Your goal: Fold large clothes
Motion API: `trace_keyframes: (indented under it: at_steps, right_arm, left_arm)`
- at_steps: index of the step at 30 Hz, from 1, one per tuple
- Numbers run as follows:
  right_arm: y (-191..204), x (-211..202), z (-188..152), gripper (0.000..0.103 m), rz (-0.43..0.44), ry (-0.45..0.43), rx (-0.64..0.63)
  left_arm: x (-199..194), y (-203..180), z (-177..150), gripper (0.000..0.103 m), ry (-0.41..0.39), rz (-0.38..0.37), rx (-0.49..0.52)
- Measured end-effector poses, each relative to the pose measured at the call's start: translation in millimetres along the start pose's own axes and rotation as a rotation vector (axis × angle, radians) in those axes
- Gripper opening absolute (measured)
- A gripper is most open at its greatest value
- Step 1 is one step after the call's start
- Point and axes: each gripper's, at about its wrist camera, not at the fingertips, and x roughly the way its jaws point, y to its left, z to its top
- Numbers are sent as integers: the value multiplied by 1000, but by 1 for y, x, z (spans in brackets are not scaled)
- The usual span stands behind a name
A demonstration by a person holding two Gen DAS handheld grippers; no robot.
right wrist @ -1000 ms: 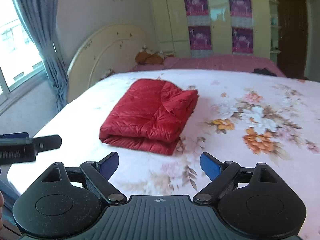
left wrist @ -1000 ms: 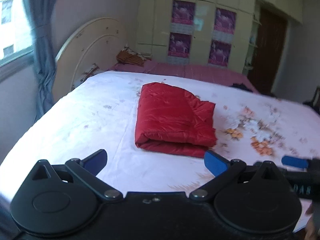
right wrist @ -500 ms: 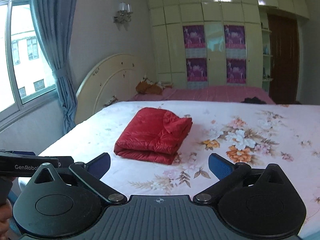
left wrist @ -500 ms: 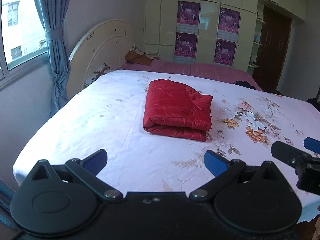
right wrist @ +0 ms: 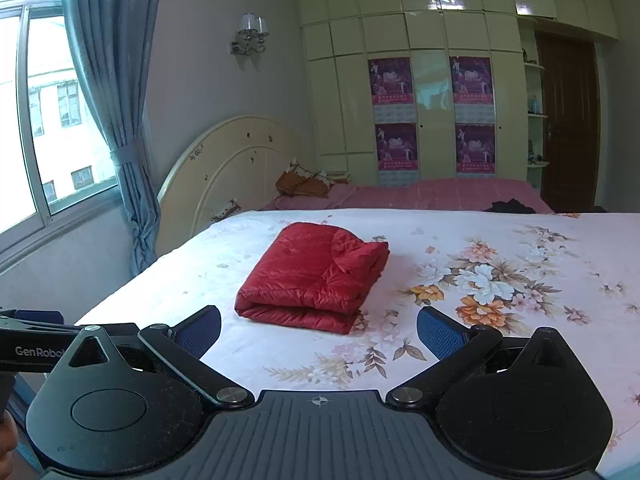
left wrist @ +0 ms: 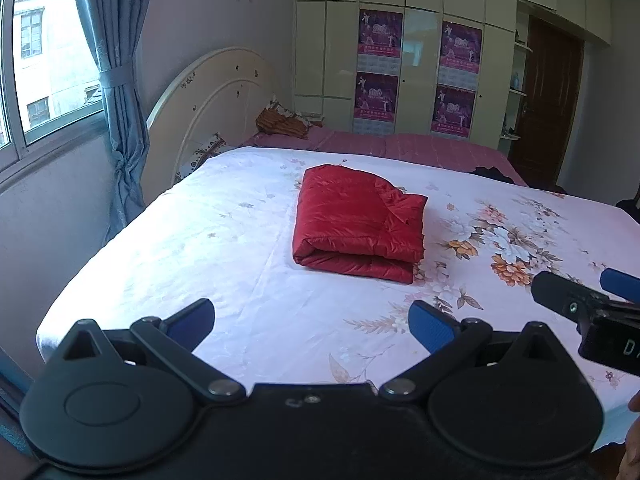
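A red padded jacket (left wrist: 360, 226) (right wrist: 316, 280) lies folded into a thick rectangle in the middle of the bed (left wrist: 224, 240) (right wrist: 520, 320), on a white sheet with flower prints. My left gripper (left wrist: 310, 322) hangs over the near edge of the bed, open and holding nothing, well short of the jacket. My right gripper (right wrist: 319, 330) is likewise open and empty, back from the jacket. The right gripper (left wrist: 592, 296) shows at the right edge of the left wrist view. In the right wrist view only the left gripper's black body shows, at the left edge.
A cream headboard (right wrist: 228, 176) stands at the bed's left end under a window with blue curtains (right wrist: 116, 120). A second bed with pink covers (right wrist: 440, 196) lies behind. Pale wardrobes (right wrist: 432, 92) and a brown door (right wrist: 568, 120) line the far wall.
Both grippers have pulled back and risen from the bed, so the folded jacket looks smaller and farther. The right gripper's jaws stand a little wider than a second ago.
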Motion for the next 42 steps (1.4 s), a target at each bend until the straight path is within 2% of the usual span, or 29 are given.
trace_keyframes:
  at_steps: [42]
  right_arm:
    - [7,22,-3,103,-5,38,2]
  left_arm:
    - [15,14,5,103,18,-2,19]
